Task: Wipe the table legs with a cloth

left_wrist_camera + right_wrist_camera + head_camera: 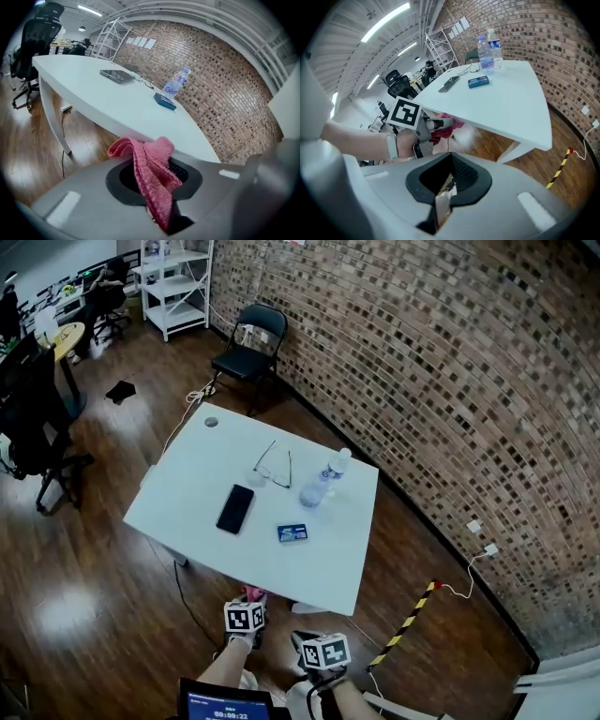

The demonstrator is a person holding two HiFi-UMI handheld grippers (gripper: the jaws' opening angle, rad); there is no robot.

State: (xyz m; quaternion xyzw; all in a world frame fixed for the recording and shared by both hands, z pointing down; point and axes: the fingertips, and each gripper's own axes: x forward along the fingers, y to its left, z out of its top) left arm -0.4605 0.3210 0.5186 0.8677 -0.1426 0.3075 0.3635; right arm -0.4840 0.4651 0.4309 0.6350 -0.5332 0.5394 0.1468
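A pink cloth (151, 171) hangs from my left gripper (161, 213), whose jaws are shut on it. In the head view that gripper (251, 602) sits just below the near edge of the white table (328, 563), with the cloth (253, 593) at its tip. My right gripper (317, 639) is beside it, to the right. Its jaws (440, 206) are shut with nothing between them. The right gripper view shows the left gripper (436, 124) holding the cloth (449, 127) under the tabletop. One white table leg (50, 117) stands to the left, another (516, 149) to the right.
On the table lie a black phone (235, 508), glasses (273, 468), a blue box (292, 532) and water bottles (330, 472). A folding chair (251, 348) stands by the brick wall. Office chairs (37, 427) are at the left. A cable (186, 418) and striped tape (408, 622) lie on the wooden floor.
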